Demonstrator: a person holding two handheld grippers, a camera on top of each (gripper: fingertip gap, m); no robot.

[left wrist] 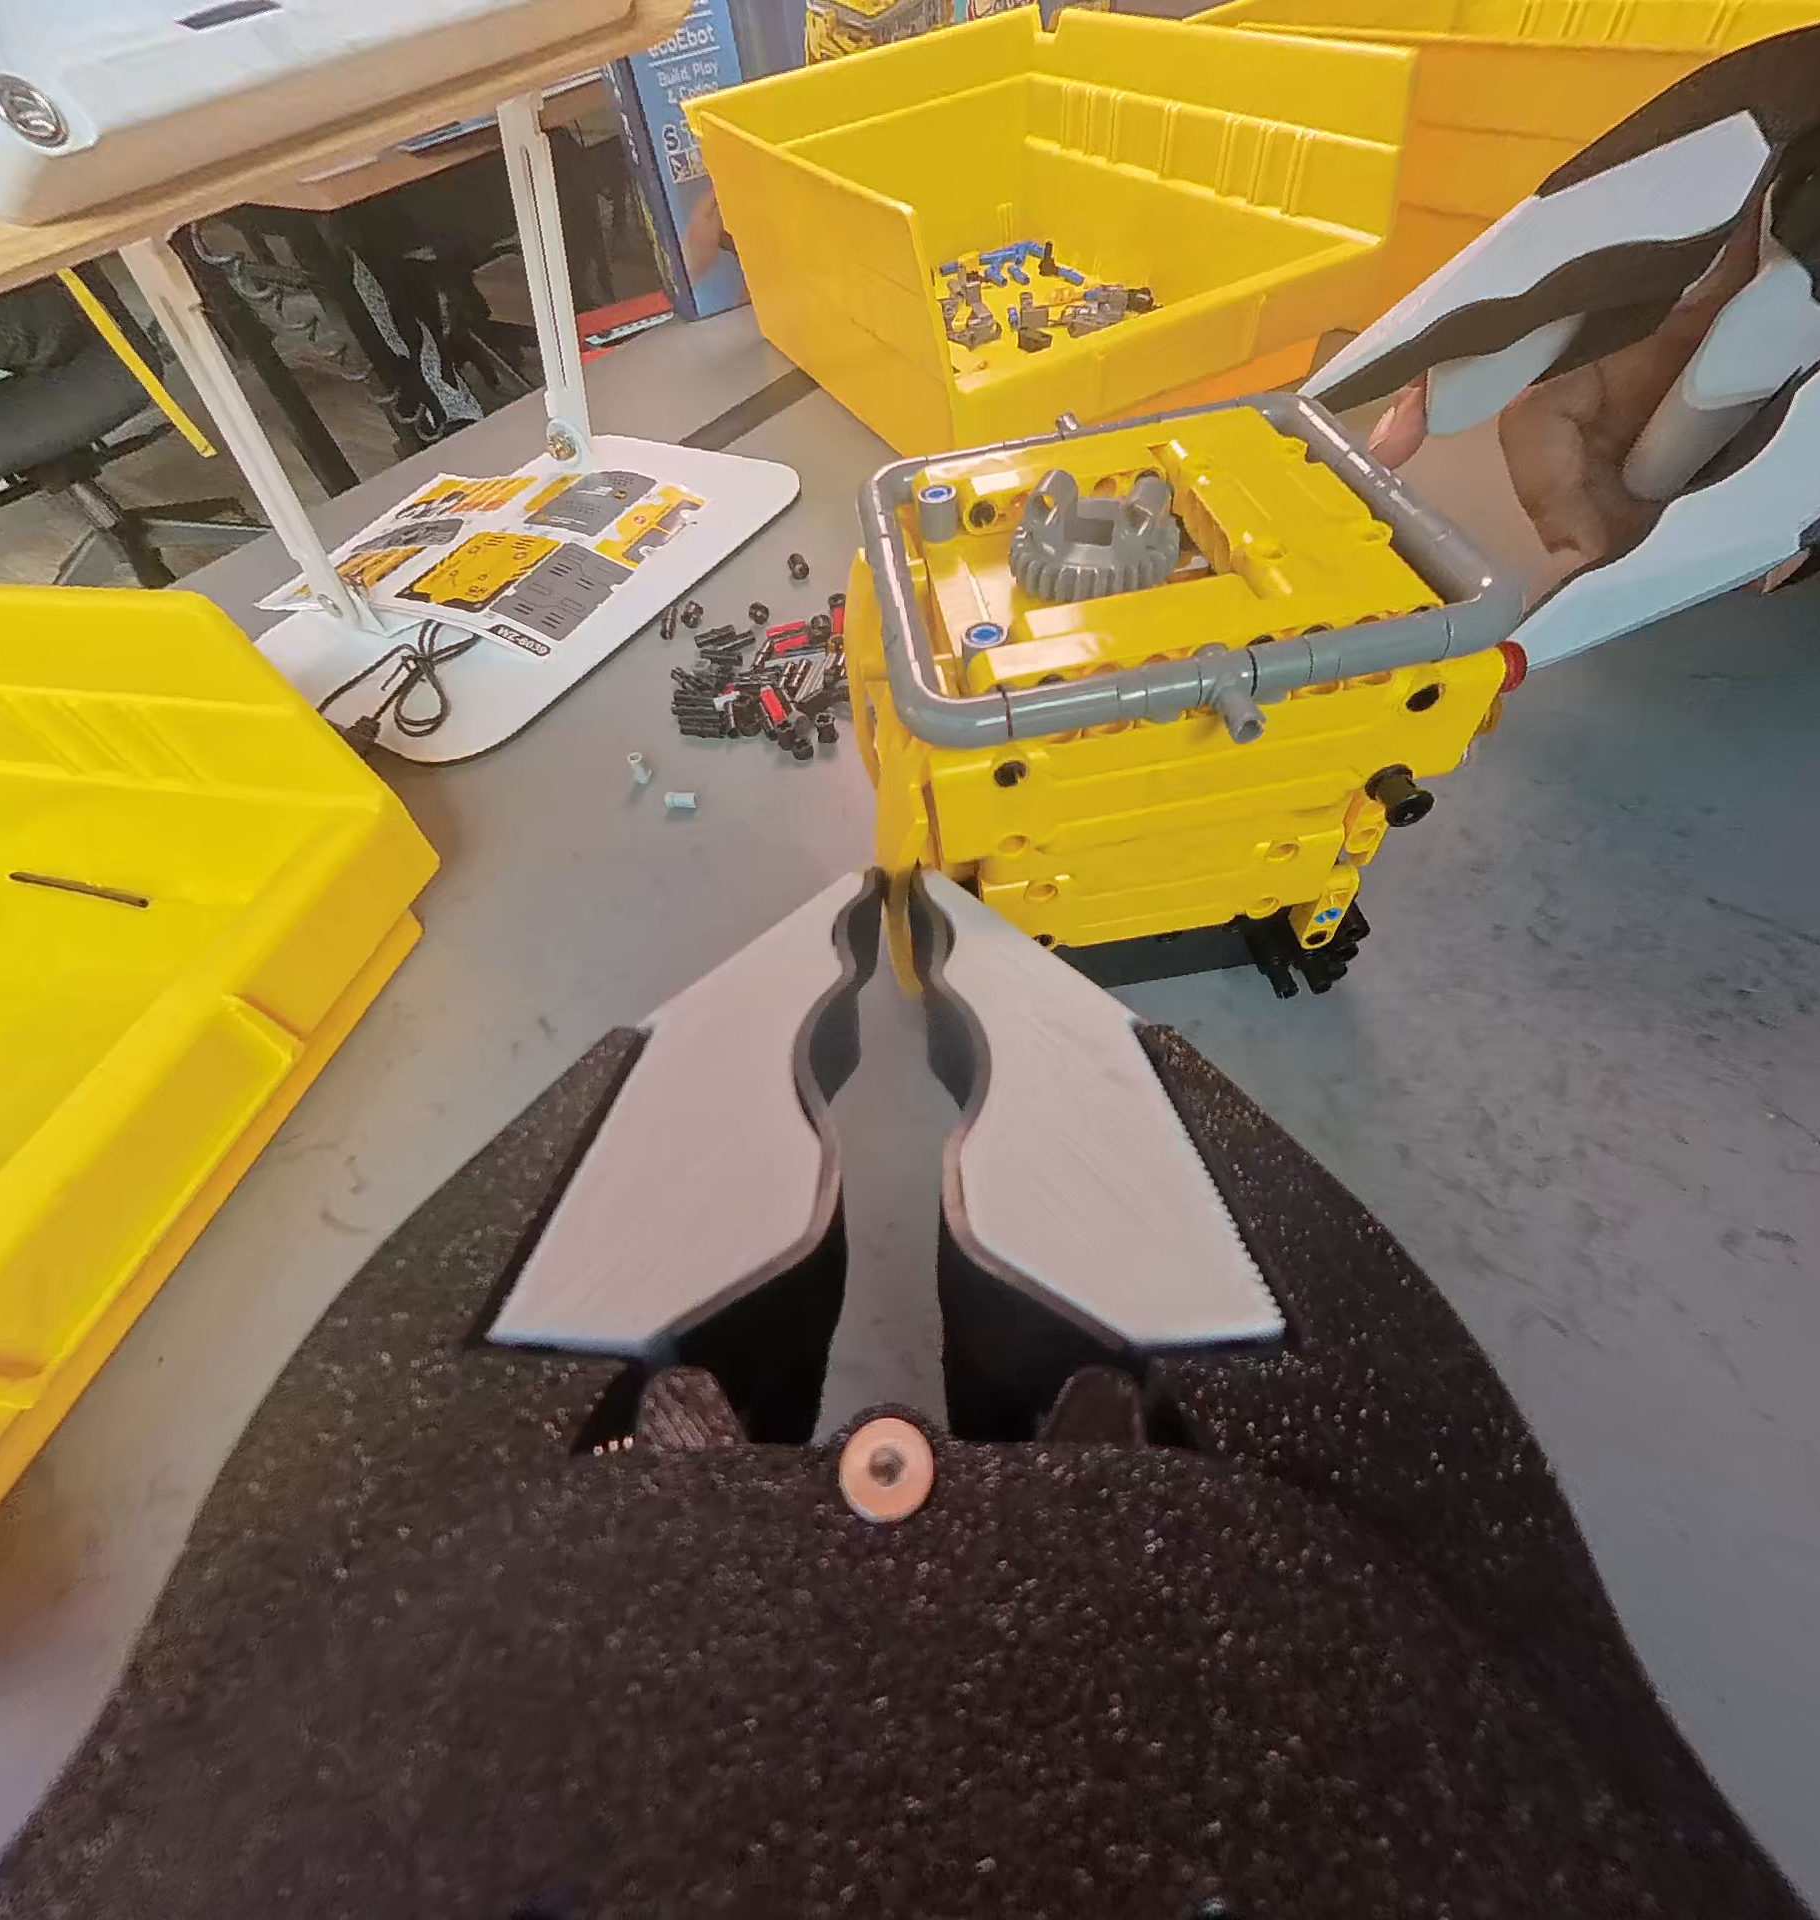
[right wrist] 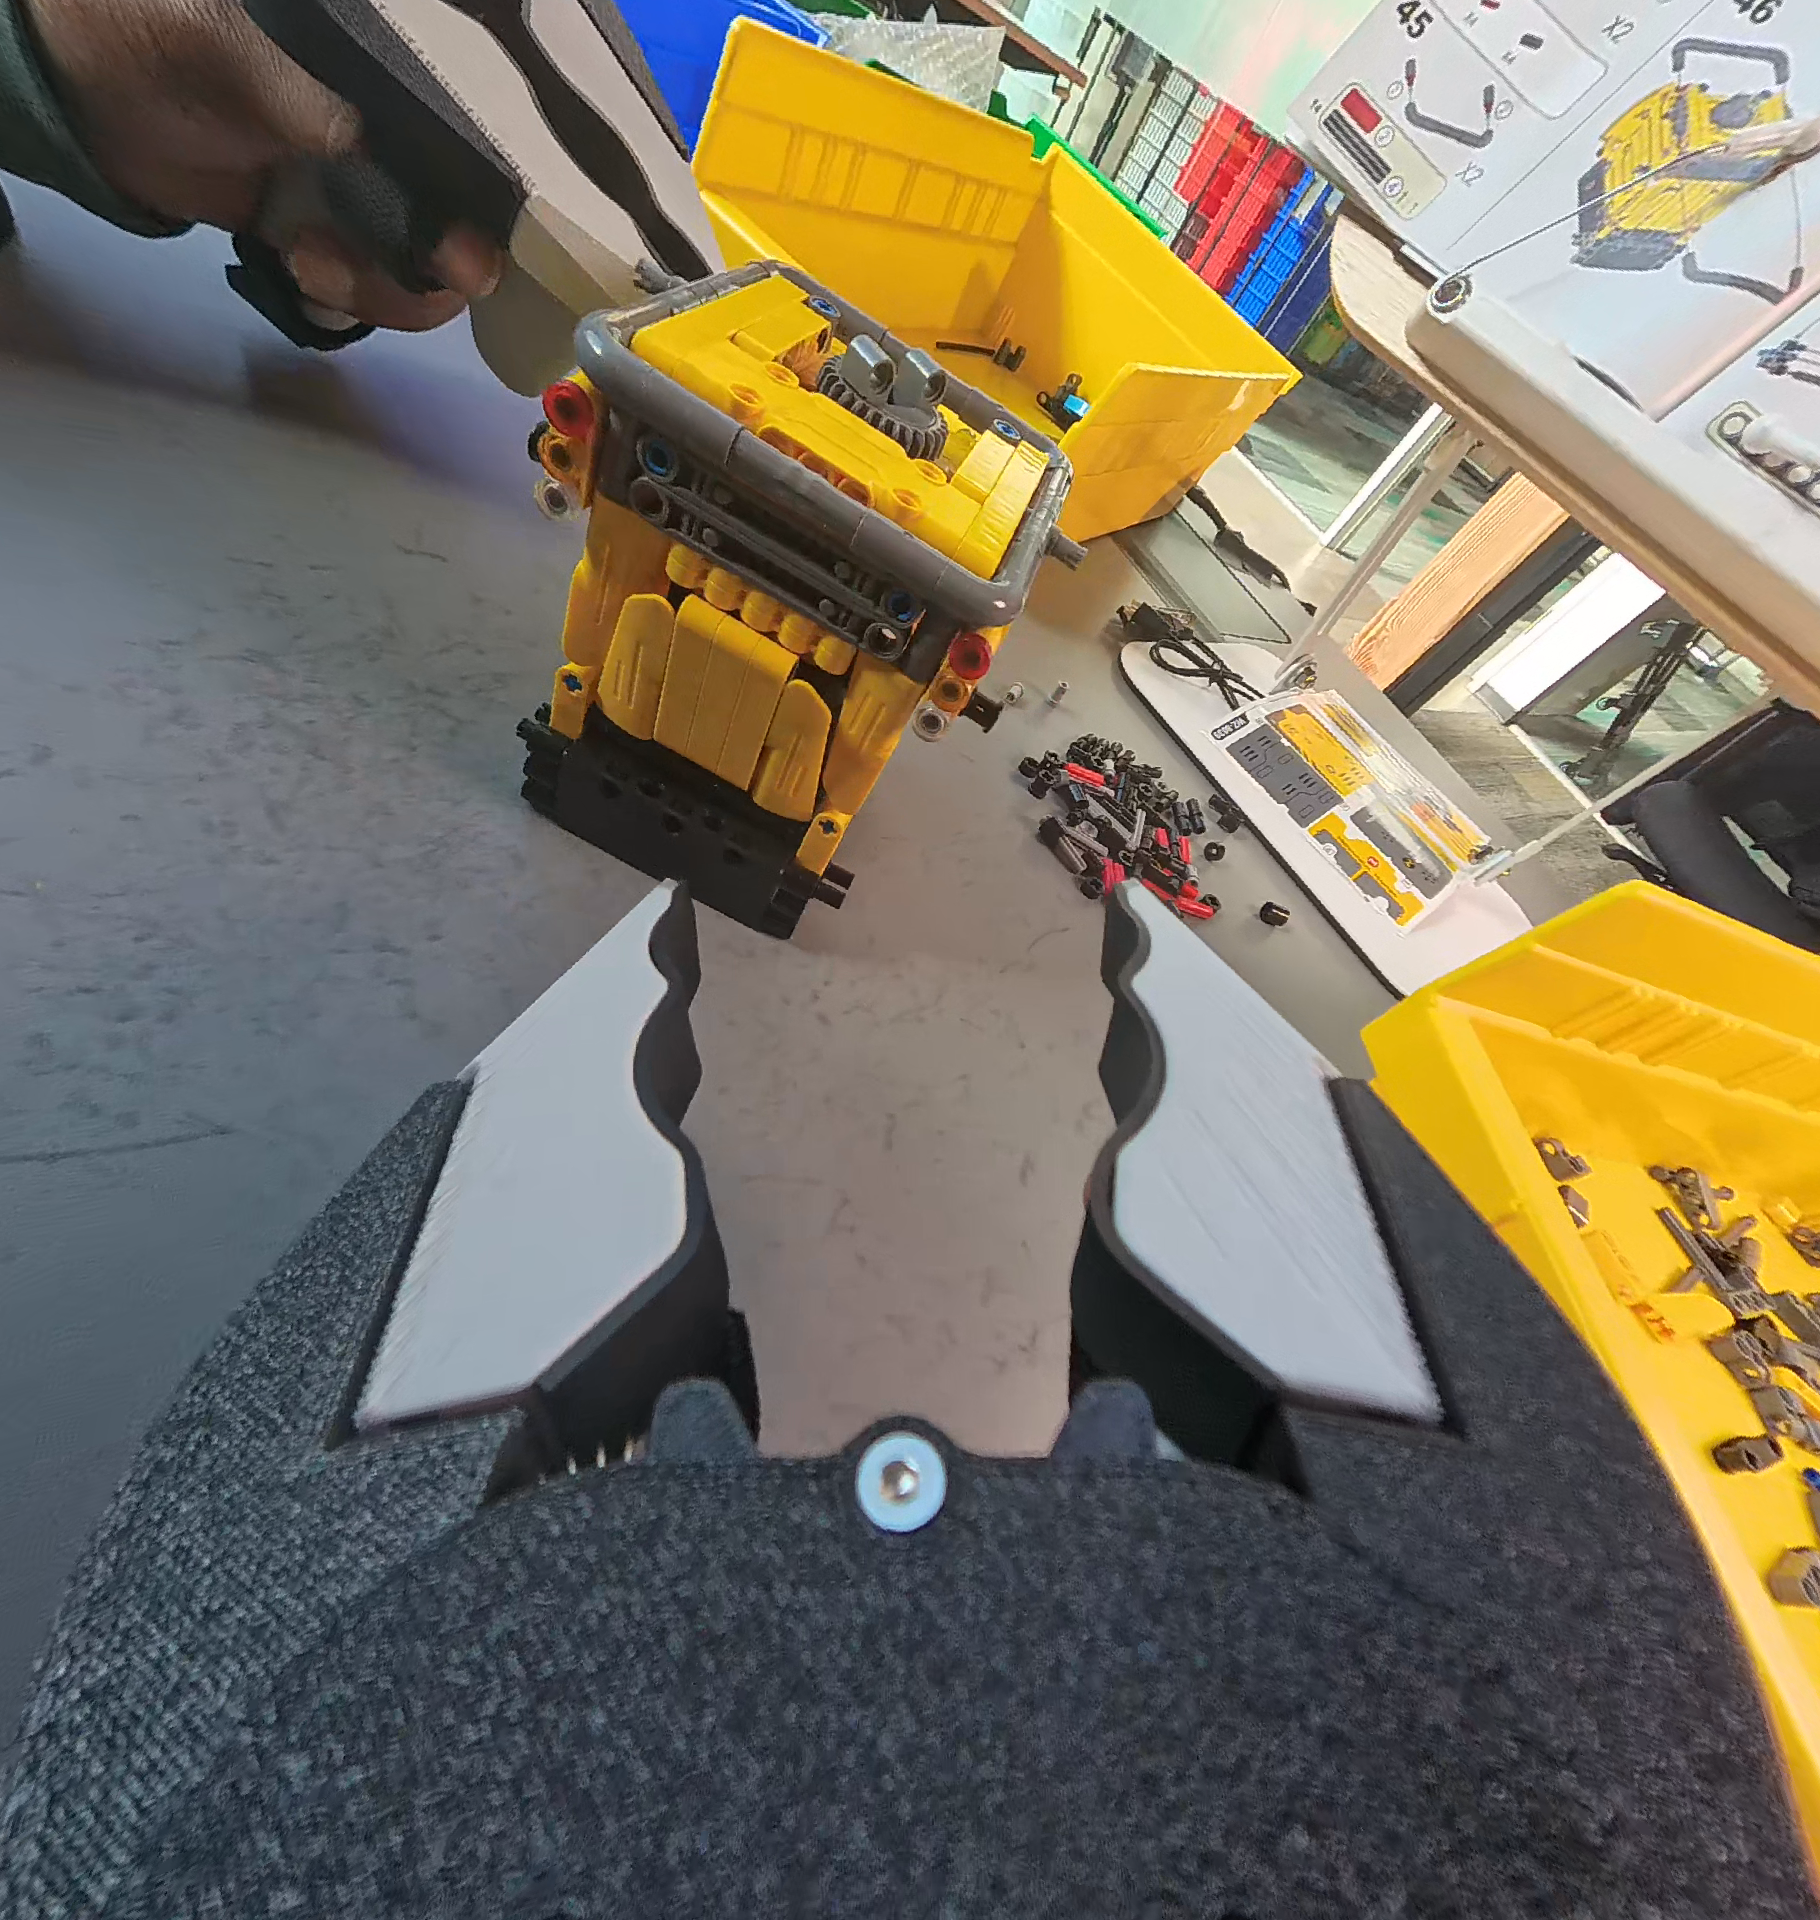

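A yellow brick-built model (left wrist: 1176, 790) with a black base, a grey tube frame (left wrist: 989, 717) round its top and a grey gear (left wrist: 1093, 540) stands on the grey table. My left gripper (left wrist: 898, 896) is shut on a thin yellow panel at the model's lower near corner. In the right wrist view the model (right wrist: 771, 582) stands just ahead of my right gripper (right wrist: 895, 904), which is open and empty, its tips near the black base. In the left wrist view the right gripper's fingers (left wrist: 1654, 582) straddle the model's far corner. The left gripper's finger (right wrist: 532, 301) reaches behind the model.
A pile of black and red pins (left wrist: 760, 686) lies left of the model. A yellow bin (left wrist: 1093, 208) holding small parts stands behind it, another yellow bin (left wrist: 137, 831) at the left. A white stand (left wrist: 677, 520) holds an instruction sheet. A bin of grey parts (right wrist: 1508, 1143) is beside my right gripper. Spacing between my two grippers at the tips: around 15 centimetres. My left gripper's tips are some 6 centimetres from the grey gear (left wrist: 1093, 540). Seen from the right wrist view (right wrist: 878, 380) as well.
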